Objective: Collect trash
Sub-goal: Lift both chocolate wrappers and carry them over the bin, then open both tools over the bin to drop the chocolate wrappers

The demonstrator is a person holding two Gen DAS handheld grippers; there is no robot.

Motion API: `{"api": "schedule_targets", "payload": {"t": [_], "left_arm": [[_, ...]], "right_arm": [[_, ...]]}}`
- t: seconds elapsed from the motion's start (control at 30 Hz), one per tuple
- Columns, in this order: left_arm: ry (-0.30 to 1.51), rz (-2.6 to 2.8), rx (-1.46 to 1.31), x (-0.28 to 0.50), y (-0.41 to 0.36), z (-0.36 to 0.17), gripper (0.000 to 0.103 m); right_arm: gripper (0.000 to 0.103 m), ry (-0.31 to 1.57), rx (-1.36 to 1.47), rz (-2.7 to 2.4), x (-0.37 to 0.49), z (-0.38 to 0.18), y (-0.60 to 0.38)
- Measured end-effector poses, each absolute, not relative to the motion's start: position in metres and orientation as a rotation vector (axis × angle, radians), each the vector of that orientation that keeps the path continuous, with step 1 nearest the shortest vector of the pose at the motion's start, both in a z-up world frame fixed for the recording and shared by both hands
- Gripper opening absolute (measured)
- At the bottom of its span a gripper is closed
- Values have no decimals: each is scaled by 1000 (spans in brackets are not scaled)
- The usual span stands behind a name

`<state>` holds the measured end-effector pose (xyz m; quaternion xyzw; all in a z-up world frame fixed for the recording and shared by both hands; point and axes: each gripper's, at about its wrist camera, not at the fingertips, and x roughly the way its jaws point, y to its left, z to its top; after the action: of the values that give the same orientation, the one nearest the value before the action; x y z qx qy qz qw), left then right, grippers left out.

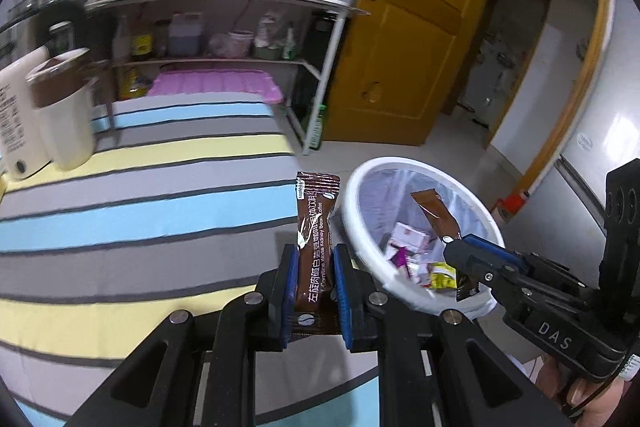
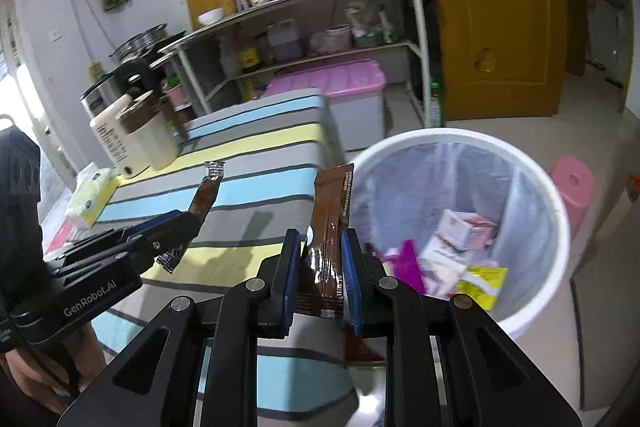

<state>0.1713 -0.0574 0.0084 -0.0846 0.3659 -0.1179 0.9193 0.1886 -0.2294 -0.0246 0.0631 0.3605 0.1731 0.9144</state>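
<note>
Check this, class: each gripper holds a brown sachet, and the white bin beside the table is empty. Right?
Not quite. The bin is not empty: the right wrist view shows wrappers lying in it. The rest stands: the left gripper and right gripper each hold a brown sachet.

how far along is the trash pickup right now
Done: the white bin already holds boxes and wrappers. In hand: the left gripper is shut on a brown coffee sachet, the right gripper on a second brown sachet, both near the bin. Left: dropping both in. The striped tabletop shows no other loose trash.
</note>
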Motion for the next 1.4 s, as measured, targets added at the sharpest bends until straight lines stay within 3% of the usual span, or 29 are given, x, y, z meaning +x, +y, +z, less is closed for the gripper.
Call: {"api": "schedule_targets", "payload": {"t": [0.93, 1.0, 1.07, 1.13, 1.4], "left_arm": [[841, -431, -104, 249, -157, -20, 19], [846, -431, -102, 251, -160, -21, 21], [842, -434, -103, 252, -161, -22, 31], [839, -440, -109, 253, -161, -22, 36], [827, -431, -117, 247, -154, -17, 36]], "right_arm": [[23, 804, 193, 184, 229, -53, -314], [23, 811, 191, 180, 232, -55, -315], [23, 810, 195, 173, 233, -56, -318], [24, 810, 203, 166, 234, -56, -320], [31, 796, 204, 163, 227, -54, -321]]}}
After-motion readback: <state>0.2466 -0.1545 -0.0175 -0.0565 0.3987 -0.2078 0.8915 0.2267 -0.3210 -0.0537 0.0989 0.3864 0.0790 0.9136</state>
